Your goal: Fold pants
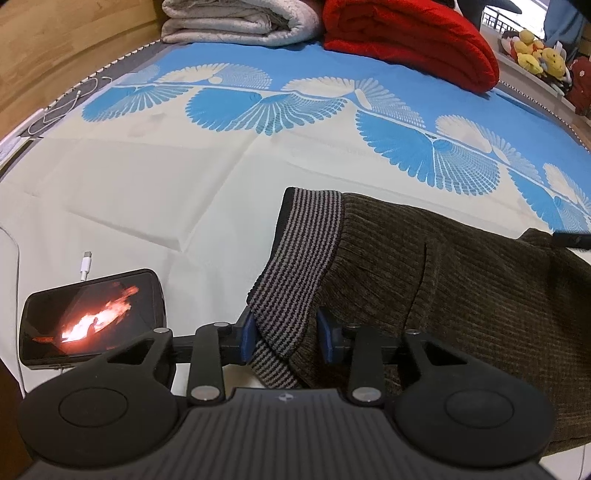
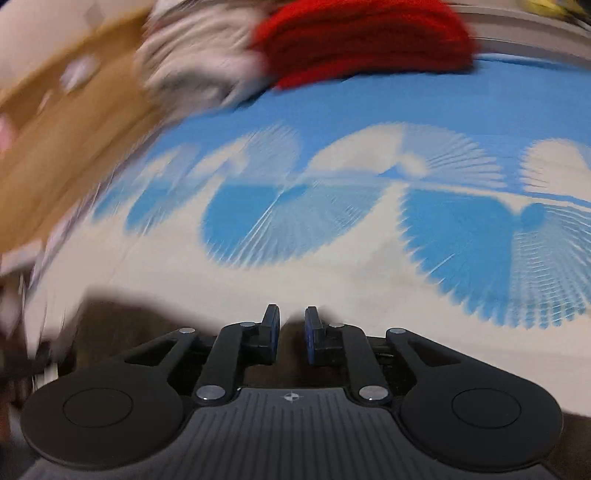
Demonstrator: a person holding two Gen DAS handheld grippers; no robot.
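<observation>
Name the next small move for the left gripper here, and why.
Probably close the left gripper on the striped waistband: the band lies between its pads with a gap on the right side, so the brown pants are not yet firmly held.

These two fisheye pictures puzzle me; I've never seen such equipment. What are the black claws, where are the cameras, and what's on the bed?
Each picture comes from a camera mounted on a hand-held two-finger gripper, looking forward along its fingers. A person holds one in each hand.

In the left view, the left gripper straddles the striped waistband of brown pants lying on a blue-and-cream bedsheet. A lit phone lies beside it; folded grey and red blankets sit at the far end.

The right view is motion-blurred. The right gripper is nearly shut; brown fabric shows beneath, but whether it grips it is unclear.
</observation>
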